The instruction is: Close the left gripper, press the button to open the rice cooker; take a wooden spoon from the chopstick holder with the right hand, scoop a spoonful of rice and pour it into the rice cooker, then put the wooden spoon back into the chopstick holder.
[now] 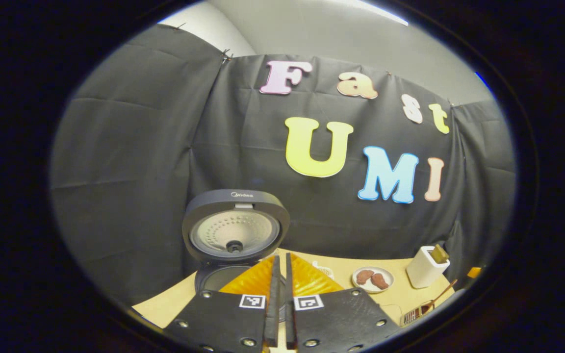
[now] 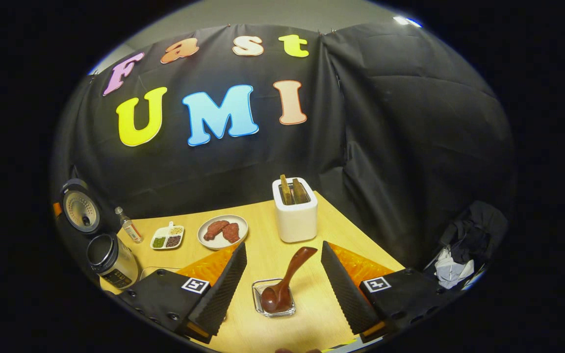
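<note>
The rice cooker (image 1: 233, 230) stands open, its lid upright over the dark pot (image 1: 216, 278). My left gripper (image 1: 281, 274) is shut with nothing between its fingers, just right of the pot. In the right gripper view the cooker (image 2: 108, 260) sits far left with its lid (image 2: 80, 208) raised. A brown wooden spoon (image 2: 287, 277) rests bowl-down in a small clear container (image 2: 263, 306), handle leaning away. My right gripper (image 2: 282, 246) is open, its fingers either side of the spoon and apart from it.
A white box (image 2: 295, 215) holding two brown slabs stands behind the spoon. A plate (image 2: 241, 228) of brown pieces, a divided dish (image 2: 167, 238) and a small bottle (image 2: 128, 224) lie along the back. The table edge (image 2: 361, 230) falls off to the right.
</note>
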The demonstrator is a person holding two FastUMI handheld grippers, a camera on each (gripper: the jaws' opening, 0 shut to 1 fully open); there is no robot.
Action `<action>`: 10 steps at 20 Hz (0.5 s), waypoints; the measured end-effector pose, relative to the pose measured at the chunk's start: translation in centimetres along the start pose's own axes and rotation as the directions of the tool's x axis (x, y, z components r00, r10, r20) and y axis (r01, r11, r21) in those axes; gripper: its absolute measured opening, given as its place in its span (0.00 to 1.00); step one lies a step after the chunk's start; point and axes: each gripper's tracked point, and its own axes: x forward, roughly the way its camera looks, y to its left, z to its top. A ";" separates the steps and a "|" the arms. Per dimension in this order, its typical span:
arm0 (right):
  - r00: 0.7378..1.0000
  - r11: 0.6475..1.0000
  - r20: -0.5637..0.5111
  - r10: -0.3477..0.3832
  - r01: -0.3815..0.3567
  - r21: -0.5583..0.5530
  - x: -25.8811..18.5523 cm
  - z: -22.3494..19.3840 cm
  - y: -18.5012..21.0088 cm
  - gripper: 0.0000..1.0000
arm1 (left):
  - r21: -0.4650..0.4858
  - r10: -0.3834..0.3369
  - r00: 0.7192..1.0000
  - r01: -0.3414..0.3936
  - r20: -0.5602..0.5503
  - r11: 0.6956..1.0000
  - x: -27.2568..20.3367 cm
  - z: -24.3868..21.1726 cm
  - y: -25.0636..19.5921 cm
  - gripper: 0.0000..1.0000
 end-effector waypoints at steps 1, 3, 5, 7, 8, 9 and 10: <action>1.000 1.000 -0.011 -0.006 0.006 -0.002 0.3 -0.3 -0.5 0.98 | 0.002 -0.007 1.000 0.007 0.009 1.000 -0.4 0.0 -0.6 0.16; 0.999 1.000 -0.036 -0.005 0.006 0.016 0.8 -1.0 -1.1 0.98 | 0.026 0.004 1.000 -0.004 0.016 1.000 -0.7 -0.2 -1.2 0.40; 0.998 0.999 -0.067 0.013 -0.010 0.049 1.6 -1.8 -1.2 0.98 | 0.071 0.025 1.000 -0.025 -0.001 0.997 -0.9 -1.0 -1.6 0.65; 0.993 0.996 -0.111 0.034 -0.025 0.082 2.7 -2.8 -1.2 0.98 | 0.077 0.026 0.999 -0.024 -0.026 0.997 -1.3 -1.8 -2.8 0.90; 0.988 0.994 -0.143 0.049 -0.034 0.101 3.3 -3.6 -1.2 0.98 | 0.070 0.028 0.999 -0.025 -0.040 0.997 -1.5 -2.1 -3.2 0.90; 0.982 0.991 -0.178 0.064 -0.042 0.125 3.9 -4.2 -1.0 0.98 | 0.069 0.036 0.998 -0.032 -0.054 0.997 -1.6 -2.7 -3.4 0.90; 0.976 0.987 -0.203 0.082 -0.052 0.150 4.5 -4.7 -0.9 0.98 | 0.074 0.047 0.997 -0.042 -0.065 0.996 -1.7 -3.3 -3.6 0.90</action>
